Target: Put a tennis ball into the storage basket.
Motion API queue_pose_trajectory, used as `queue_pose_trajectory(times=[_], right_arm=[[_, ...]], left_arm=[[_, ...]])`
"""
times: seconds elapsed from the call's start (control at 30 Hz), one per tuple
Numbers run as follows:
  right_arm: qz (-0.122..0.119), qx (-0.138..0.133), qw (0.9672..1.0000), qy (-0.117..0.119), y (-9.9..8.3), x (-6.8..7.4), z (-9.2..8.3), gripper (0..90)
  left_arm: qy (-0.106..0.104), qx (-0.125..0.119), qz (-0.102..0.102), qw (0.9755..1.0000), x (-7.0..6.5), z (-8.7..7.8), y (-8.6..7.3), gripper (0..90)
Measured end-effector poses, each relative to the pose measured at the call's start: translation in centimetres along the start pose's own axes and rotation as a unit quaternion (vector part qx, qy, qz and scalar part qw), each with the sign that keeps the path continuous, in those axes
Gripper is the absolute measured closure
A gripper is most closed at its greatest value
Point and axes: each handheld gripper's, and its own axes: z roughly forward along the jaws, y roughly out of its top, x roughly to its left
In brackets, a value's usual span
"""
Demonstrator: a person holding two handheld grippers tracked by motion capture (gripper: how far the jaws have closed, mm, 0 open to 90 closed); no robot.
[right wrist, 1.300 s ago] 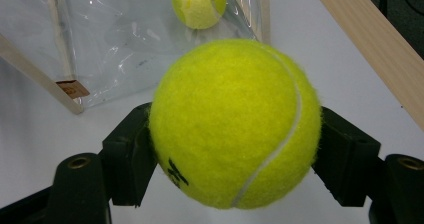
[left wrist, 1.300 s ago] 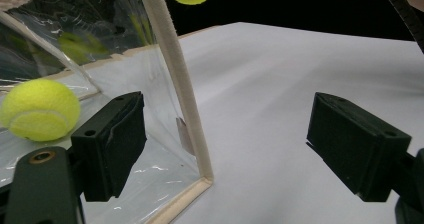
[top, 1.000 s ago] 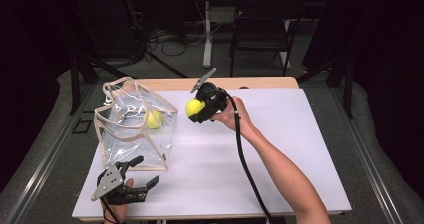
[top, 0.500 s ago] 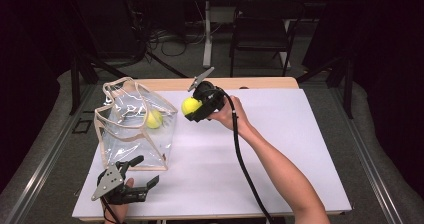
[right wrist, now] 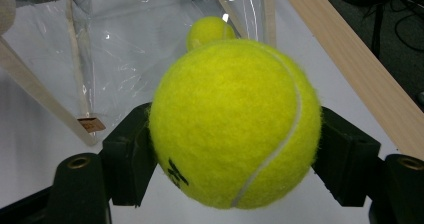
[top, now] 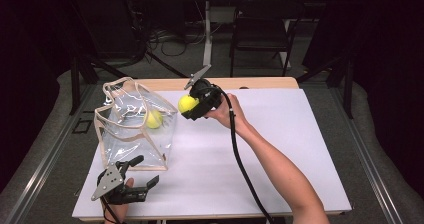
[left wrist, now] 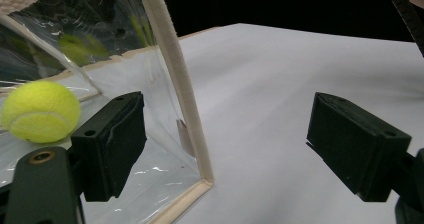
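A clear plastic bag (top: 135, 129) with cream trim and handles stands at the table's left, a yellow tennis ball (top: 154, 119) inside it. My right gripper (top: 192, 106) hangs just right of the bag's top edge, shut on a second tennis ball (top: 187, 103); in the right gripper view that ball (right wrist: 235, 121) sits squeezed between both jaws, with the bagged ball (right wrist: 210, 30) beyond. My left gripper (top: 142, 171) rests open near the front left edge of the table, at the bag's near corner. In the left gripper view the bag's cream edge (left wrist: 175, 79) rises between the jaws, untouched, and the bagged ball (left wrist: 40, 111) lies at left.
The white table top (top: 280, 134) has free room right of the bag. A wooden strip (top: 250, 83) runs along its far edge. Beyond it stand a dark chair (top: 262, 29) and cables on the floor. The right gripper's black cable (top: 240, 159) trails along the forearm.
The right gripper has carried its tennis ball a little leftward, closer to the bag's top. The left gripper has stayed put.
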Motion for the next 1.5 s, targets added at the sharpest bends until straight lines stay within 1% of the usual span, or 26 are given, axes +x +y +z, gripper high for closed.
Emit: queue_pose_trajectory(times=[0.13,0.23,0.37,0.7,1.27,1.5], right_arm=[[-0.002,-0.001,1.0000,0.000,0.3,0.1,0.1,26.4],[-0.003,-0.008,1.0000,0.001,0.5,0.1,0.1,26.4],[0.000,-0.013,0.9999,0.001,0.7,0.1,0.2,26.4],[-0.006,-0.021,0.9998,0.001,1.2,0.5,0.3,26.4],[-0.013,-0.034,0.9993,-0.005,1.8,0.8,0.1,26.4],[-0.016,-0.044,0.9989,-0.006,2.2,1.1,-0.1,26.4]], left_arm=[[0.001,0.001,0.000,1.0000,0.0,0.0,0.0,15.6],[0.000,0.000,-0.003,1.0000,0.0,0.0,0.0,15.6],[-0.001,0.000,-0.002,1.0000,0.0,0.1,0.0,15.6],[-0.002,0.001,-0.001,1.0000,0.0,0.1,0.0,15.6],[-0.003,0.001,-0.001,1.0000,-0.1,0.1,0.0,15.6],[-0.002,0.000,-0.002,1.0000,-0.1,0.1,0.0,15.6]])
